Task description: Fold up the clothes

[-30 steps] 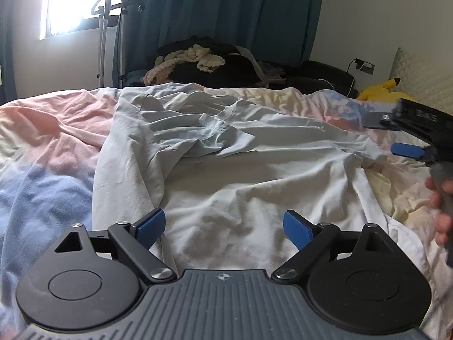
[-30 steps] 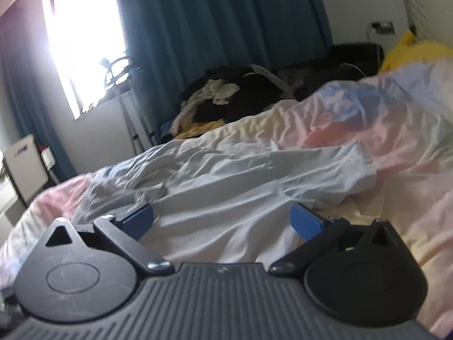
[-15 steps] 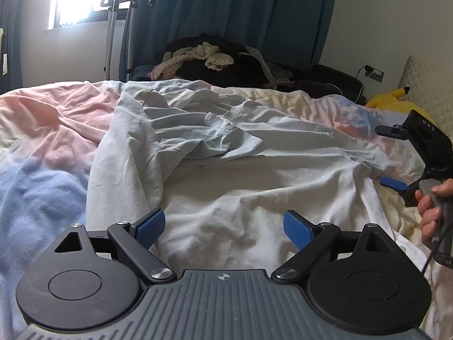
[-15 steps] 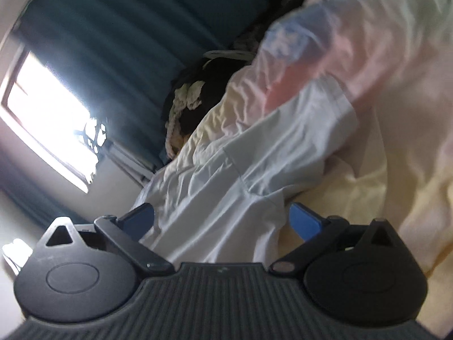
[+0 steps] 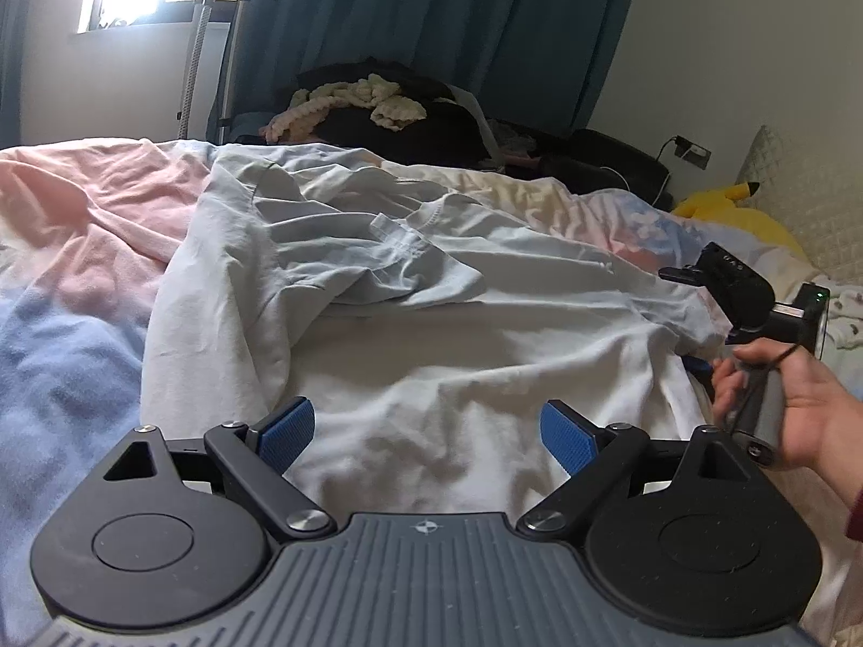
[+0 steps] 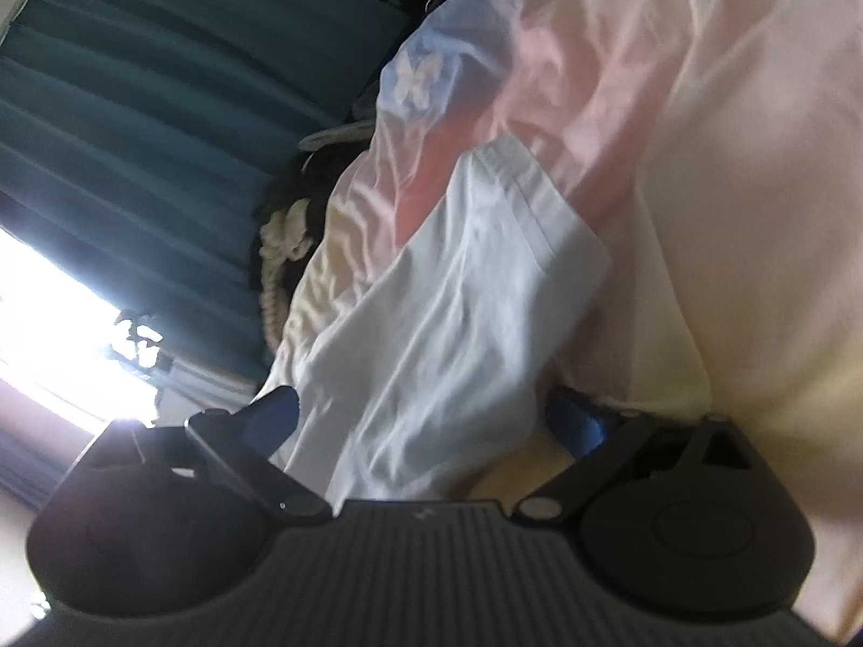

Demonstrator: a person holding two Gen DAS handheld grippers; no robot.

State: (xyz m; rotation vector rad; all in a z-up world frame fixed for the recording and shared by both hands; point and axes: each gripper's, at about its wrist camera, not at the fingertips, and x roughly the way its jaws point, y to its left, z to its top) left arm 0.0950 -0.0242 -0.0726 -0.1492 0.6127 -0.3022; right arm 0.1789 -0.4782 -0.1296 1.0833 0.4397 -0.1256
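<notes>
White T-shirt (image 5: 431, 356) sleeve between tilted right gripper (image 6: 426, 420) blue pads (image 6: 574, 423)

Open bed (image 5: 64, 323) to the left of the white shirt (image 5: 431, 377), pastel cover bare, free passage there. Shirt's left side bunched into raised folds (image 5: 334, 259), a low bump in the way. Right edge crowded: right hand-held gripper (image 5: 701, 364) and the hand (image 5: 798, 404) sit at the sleeve (image 6: 485, 269). Far side blocked by a dark clothes pile (image 5: 388, 118) and curtain (image 5: 458, 27). Yellow plush (image 5: 723, 210) and headboard (image 5: 809, 205) close off the far right.
</notes>
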